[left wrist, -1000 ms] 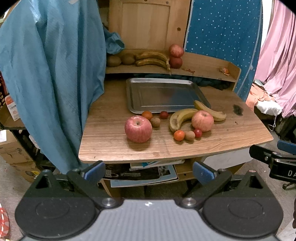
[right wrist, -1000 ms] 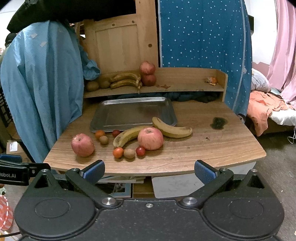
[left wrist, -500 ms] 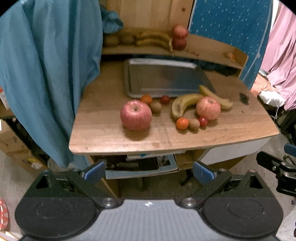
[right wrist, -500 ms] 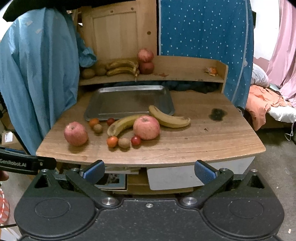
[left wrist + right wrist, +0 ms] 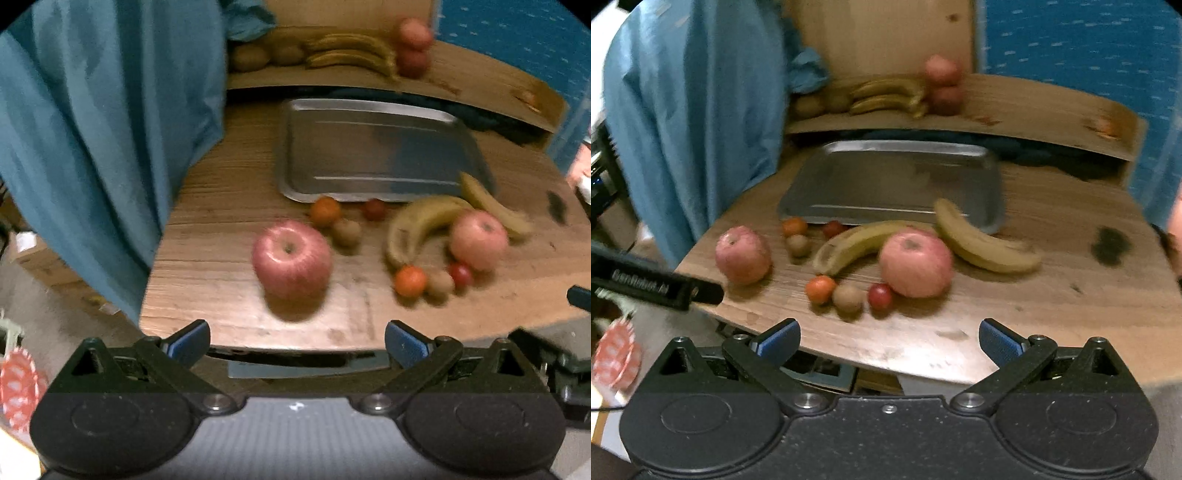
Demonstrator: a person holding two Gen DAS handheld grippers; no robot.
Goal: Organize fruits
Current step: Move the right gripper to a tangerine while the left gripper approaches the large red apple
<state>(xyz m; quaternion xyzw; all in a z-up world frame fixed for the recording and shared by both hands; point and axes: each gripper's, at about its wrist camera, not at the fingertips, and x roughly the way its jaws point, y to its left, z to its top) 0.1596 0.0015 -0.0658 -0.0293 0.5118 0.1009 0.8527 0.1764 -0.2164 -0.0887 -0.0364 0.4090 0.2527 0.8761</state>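
Surface (image 5: 229,206): fruit scattered lower centre, outside empty tray (image 5: 369,147), awaiting sorting.
Left hand-held gripper (image 5: 297,341): spread, facing near apple (image 5: 291,258).
Right hand-held gripper (image 5: 889,341): spread, empty.

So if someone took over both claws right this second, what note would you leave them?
Left claw: open, empty, facing the big red apple near the wooden table's front edge.
Right claw: open, empty, facing the second red apple beside two yellow bananas.
Small orange, brown and red fruits lie loose around them.
The silver metal tray holds nothing; a banana tip overlaps its rim.
Nothing is picked up yet.
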